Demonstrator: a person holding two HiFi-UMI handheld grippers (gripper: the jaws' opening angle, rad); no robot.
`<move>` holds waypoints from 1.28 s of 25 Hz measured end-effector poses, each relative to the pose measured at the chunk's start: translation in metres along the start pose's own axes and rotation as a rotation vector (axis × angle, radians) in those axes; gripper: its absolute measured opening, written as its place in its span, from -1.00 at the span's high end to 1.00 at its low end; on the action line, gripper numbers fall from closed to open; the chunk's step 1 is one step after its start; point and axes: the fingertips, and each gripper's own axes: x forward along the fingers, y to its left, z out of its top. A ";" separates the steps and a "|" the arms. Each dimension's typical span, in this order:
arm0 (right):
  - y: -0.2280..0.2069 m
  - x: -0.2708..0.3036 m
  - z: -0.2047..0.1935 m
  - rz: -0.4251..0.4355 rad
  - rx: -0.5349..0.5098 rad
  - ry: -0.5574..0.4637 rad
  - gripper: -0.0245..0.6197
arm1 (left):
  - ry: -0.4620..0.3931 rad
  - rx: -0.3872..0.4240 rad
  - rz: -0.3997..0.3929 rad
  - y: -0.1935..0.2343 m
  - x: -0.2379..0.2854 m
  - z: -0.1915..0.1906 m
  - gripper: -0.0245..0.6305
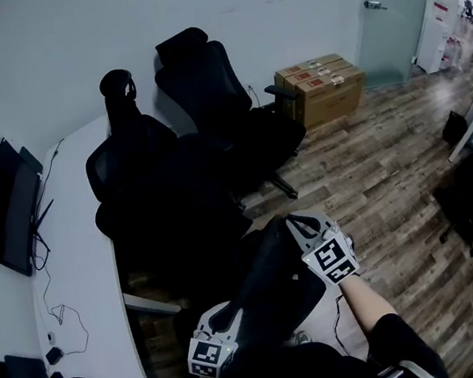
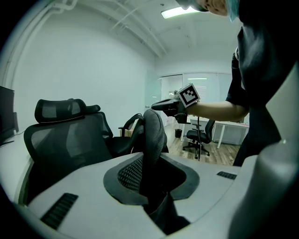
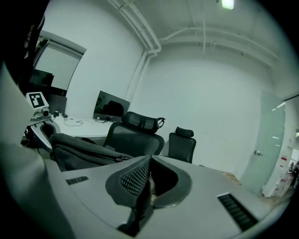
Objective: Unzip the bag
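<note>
Pressed together, the right gripper's [image 3: 148, 181] jaws nip a thin tab [image 3: 151, 194], probably the zip pull; the left gripper [image 2: 150, 173] clamps the bag's [image 1: 274, 283] padded edge. Black and slack, the bag spans the lower centre of the head view, long axis lower left to upper right, its zip line [image 3: 93, 153] running left from the right jaws.
</note>
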 end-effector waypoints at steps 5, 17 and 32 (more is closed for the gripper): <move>-0.019 0.003 -0.020 -0.025 0.004 0.053 0.79 | 0.002 -0.018 0.009 0.001 -0.005 -0.003 0.64; -0.048 0.014 -0.064 -0.066 0.084 0.105 0.79 | 0.022 -0.019 0.011 -0.005 0.005 0.000 0.64; -0.053 0.027 -0.093 -0.077 0.224 0.139 0.79 | 0.035 -0.025 0.039 0.005 0.013 0.004 0.64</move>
